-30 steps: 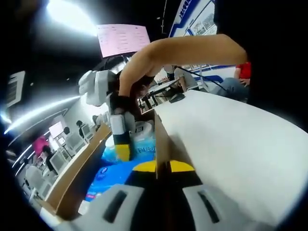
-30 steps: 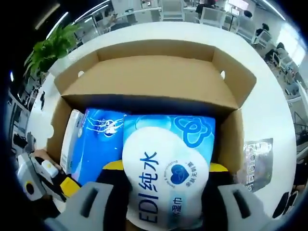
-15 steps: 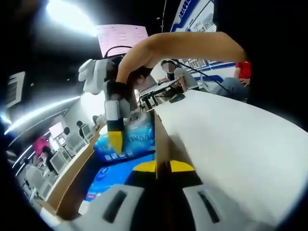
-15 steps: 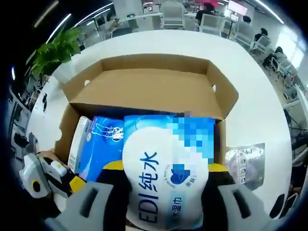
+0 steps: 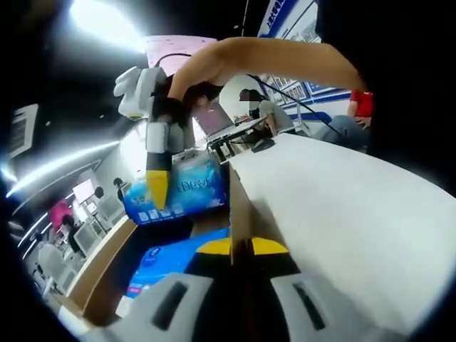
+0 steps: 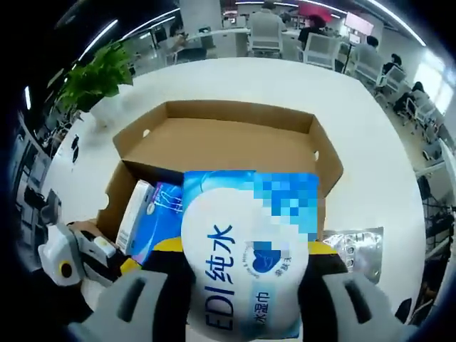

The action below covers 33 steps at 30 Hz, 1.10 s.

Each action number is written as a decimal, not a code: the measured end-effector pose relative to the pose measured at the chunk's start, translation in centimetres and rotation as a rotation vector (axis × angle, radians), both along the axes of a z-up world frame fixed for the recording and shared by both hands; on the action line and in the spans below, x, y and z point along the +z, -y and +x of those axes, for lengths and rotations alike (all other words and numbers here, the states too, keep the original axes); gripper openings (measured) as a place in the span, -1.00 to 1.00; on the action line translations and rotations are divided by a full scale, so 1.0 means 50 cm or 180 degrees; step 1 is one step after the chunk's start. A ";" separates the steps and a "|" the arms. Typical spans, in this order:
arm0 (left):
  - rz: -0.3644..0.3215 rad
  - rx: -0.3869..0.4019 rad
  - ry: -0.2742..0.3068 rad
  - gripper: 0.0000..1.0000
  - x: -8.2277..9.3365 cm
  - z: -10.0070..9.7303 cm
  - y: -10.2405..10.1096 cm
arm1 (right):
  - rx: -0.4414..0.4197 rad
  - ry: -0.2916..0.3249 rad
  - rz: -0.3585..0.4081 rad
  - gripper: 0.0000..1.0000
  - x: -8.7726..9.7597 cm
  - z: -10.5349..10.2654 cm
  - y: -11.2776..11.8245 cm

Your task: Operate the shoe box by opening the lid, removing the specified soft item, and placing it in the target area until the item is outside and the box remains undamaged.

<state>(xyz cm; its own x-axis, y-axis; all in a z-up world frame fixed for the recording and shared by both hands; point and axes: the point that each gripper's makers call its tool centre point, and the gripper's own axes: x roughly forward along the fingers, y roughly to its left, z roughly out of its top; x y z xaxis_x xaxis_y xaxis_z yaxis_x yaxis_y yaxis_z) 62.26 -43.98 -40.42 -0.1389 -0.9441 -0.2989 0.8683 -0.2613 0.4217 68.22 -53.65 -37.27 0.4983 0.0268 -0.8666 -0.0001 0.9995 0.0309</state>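
Observation:
The brown cardboard shoe box point(image 6: 221, 146) lies open on a white round table point(image 6: 235, 78), lid flap folded back. My right gripper point(image 6: 246, 246) is shut on a soft blue-and-white wet wipes pack point(image 6: 246, 214) and holds it high above the box. In the left gripper view, the right gripper point(image 5: 155, 187) carries the pack point(image 5: 189, 189) above the box rim. My left gripper point(image 5: 241, 246) is shut on the near box wall point(image 5: 239, 206); it also appears as the left gripper point(image 6: 78, 256) at the box's corner. A blue pack point(image 6: 160, 214) and a white carton point(image 6: 135, 214) stay inside.
A silver blister sheet point(image 6: 353, 246) lies on the table right of the box. A potted plant point(image 6: 100, 75) stands at the far left edge. Office chairs and people sit beyond the table. White tabletop point(image 5: 342, 214) stretches right of the box wall.
My right gripper has risen with the wipes pack, from inside the box to well above its rim. The left gripper has stayed clamped on the wall.

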 end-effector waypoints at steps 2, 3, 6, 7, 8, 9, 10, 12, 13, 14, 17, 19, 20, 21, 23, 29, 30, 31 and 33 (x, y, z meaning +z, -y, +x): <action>-0.0001 0.0001 0.0000 -0.87 0.000 0.000 0.000 | 0.0020 -0.0023 -0.0009 0.20 0.000 -0.001 0.003; -0.0002 -0.0001 0.0004 -0.87 0.000 -0.001 0.000 | 0.0001 -0.0006 -0.0025 0.20 0.001 0.001 0.010; -0.0001 0.0000 0.0003 -0.87 0.000 0.000 0.000 | -0.0016 -0.0013 -0.0018 0.20 0.005 -0.003 0.018; -0.0003 -0.0003 0.0008 -0.87 0.000 -0.001 0.000 | -0.0025 0.0002 0.0030 0.20 0.008 -0.003 0.018; -0.0002 -0.0002 0.0005 -0.87 0.000 -0.001 0.000 | -0.0030 0.0011 0.0036 0.20 0.010 -0.003 0.018; -0.0003 -0.0005 0.0008 -0.87 0.000 -0.001 0.000 | -0.0046 0.0042 0.0036 0.20 0.015 -0.001 0.020; -0.0003 -0.0004 0.0007 -0.87 0.000 -0.001 0.000 | -0.0048 0.0052 0.0028 0.20 0.018 0.000 0.021; -0.0004 -0.0006 0.0010 -0.87 0.000 -0.001 0.000 | -0.0007 0.0061 -0.0048 0.20 0.024 0.001 0.020; -0.0003 -0.0004 0.0007 -0.87 0.000 -0.001 0.000 | -0.0003 0.0078 -0.0079 0.20 0.028 0.003 0.022; -0.0003 -0.0004 0.0006 -0.87 0.000 -0.001 0.000 | -0.0007 0.0078 -0.0070 0.20 0.030 0.002 0.023; -0.0003 -0.0005 0.0009 -0.87 0.000 -0.001 0.000 | -0.0018 0.0067 -0.0067 0.20 0.029 0.001 0.026; -0.0004 -0.0006 0.0011 -0.87 0.000 -0.001 0.000 | -0.0044 0.0056 -0.0099 0.20 0.026 -0.003 0.036; -0.0004 -0.0006 0.0011 -0.87 0.000 -0.001 -0.001 | -0.0065 0.0050 -0.0131 0.20 0.023 -0.005 0.043; -0.0004 -0.0006 0.0010 -0.87 0.000 -0.001 -0.001 | -0.0075 0.0038 -0.0127 0.20 0.022 -0.006 0.047; -0.0005 -0.0007 0.0013 -0.87 0.000 -0.001 -0.001 | -0.0106 0.0025 -0.0124 0.20 0.019 -0.011 0.054; -0.0005 -0.0007 0.0013 -0.87 0.000 -0.001 -0.001 | -0.0121 0.0019 -0.0112 0.20 0.021 -0.018 0.061; -0.0005 -0.0007 0.0011 -0.87 0.000 -0.001 -0.001 | -0.0122 0.0019 -0.0115 0.21 0.021 -0.019 0.062; -0.0004 -0.0006 0.0010 -0.87 0.000 -0.001 -0.001 | -0.0119 0.0021 -0.0104 0.21 0.021 -0.022 0.064; -0.0006 -0.0008 0.0015 -0.87 0.000 -0.001 0.000 | -0.0121 0.0015 -0.0076 0.21 0.023 -0.027 0.067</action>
